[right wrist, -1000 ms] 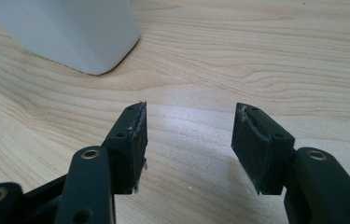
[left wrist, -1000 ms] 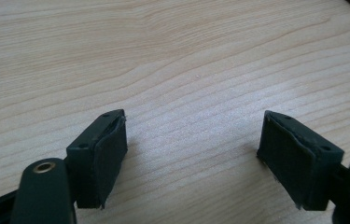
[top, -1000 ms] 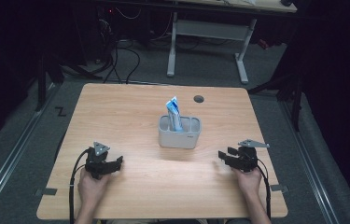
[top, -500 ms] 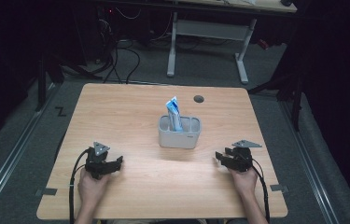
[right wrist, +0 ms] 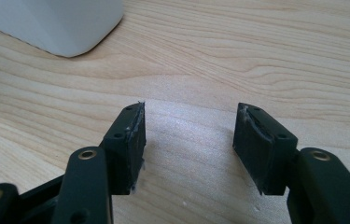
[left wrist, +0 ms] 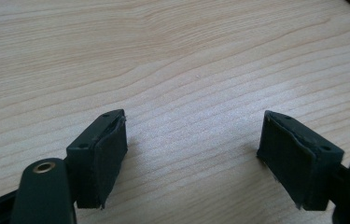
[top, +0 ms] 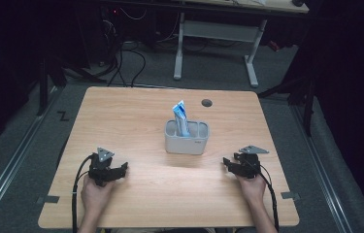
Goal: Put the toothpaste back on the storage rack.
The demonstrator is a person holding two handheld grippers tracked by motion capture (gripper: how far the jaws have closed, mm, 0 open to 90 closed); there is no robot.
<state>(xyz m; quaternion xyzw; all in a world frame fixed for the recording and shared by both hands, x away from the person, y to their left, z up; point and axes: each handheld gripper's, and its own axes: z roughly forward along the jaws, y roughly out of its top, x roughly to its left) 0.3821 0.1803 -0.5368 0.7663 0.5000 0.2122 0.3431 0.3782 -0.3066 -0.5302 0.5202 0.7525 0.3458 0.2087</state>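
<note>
Two grippers: one in each of the person's hands, both resting low on the near half of the wooden table, well apart from each other.
Left gripper: held at the near left of the table in the high view; its jaws stand wide apart with bare wood between them, and the pads touch nothing in the left gripper view.
Right gripper: held at the near right, pointing toward the table's middle; its jaws stand apart and have just been opening, with only table surface between them in the right gripper view.
Right pads: frayed at the edges, clear of any object.
Holder: a pale grey compartmented container, upright near the table's centre, between the two grippers and farther from the person than either.
Holder seen from the right gripper: its rounded corner sits at the upper left, near but not touching the jaws.
Tube: a blue and white tube standing upright in the holder, its top rising above the rim; which compartment is hard to tell.
Round hole: a dark grommet in the tabletop beyond the holder.
Cables: one trails from each gripper back toward the near table edge.
</note>
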